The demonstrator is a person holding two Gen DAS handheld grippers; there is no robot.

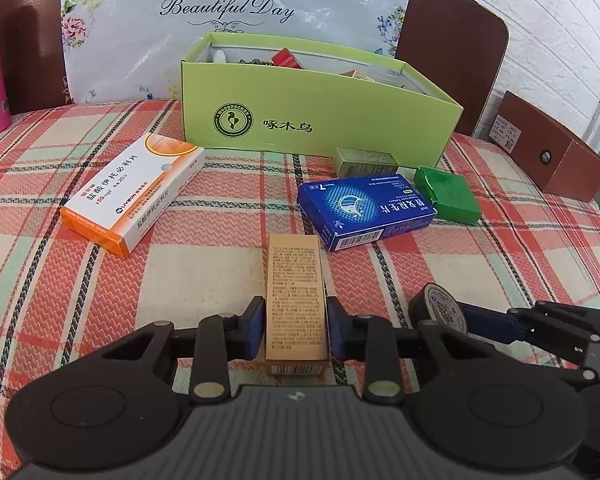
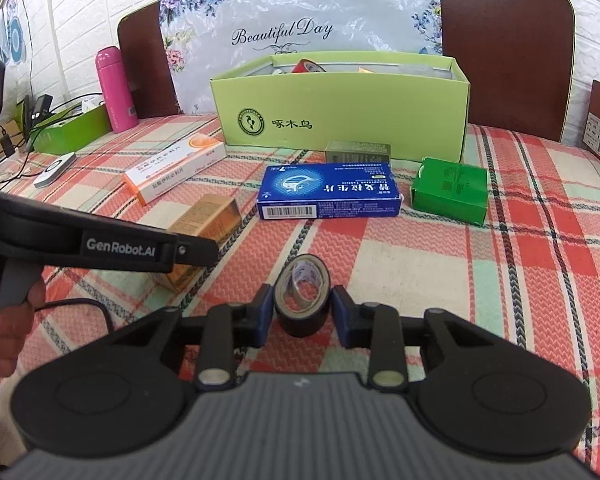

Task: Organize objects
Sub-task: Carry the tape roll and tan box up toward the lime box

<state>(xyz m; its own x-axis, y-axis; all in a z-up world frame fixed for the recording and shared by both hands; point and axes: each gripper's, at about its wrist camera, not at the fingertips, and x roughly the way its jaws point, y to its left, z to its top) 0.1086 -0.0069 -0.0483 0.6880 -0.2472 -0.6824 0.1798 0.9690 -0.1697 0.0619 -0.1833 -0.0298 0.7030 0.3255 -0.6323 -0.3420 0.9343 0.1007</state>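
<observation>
A slim gold carton [image 1: 296, 280] lies lengthwise on the plaid cloth, and my left gripper [image 1: 296, 320] is shut on its near half, both blue pads against its sides. In the right wrist view that carton [image 2: 208, 216] shows partly behind the left gripper's black arm. A black tape roll [image 2: 302, 292] stands on edge between the pads of my right gripper [image 2: 302, 312], which is shut on it. The roll [image 1: 440, 306] also shows at the lower right of the left wrist view. The open light-green box [image 1: 320, 120] [image 2: 340, 120] stands behind, holding several items.
On the cloth lie an orange-white medicine box [image 1: 136, 192], a blue medicine box [image 1: 364, 208], a small green box [image 1: 448, 194] and an olive box [image 1: 366, 162]. A pink bottle [image 2: 116, 92], a white remote [image 2: 56, 168] and cables sit at the left. A hand holds the left gripper's handle.
</observation>
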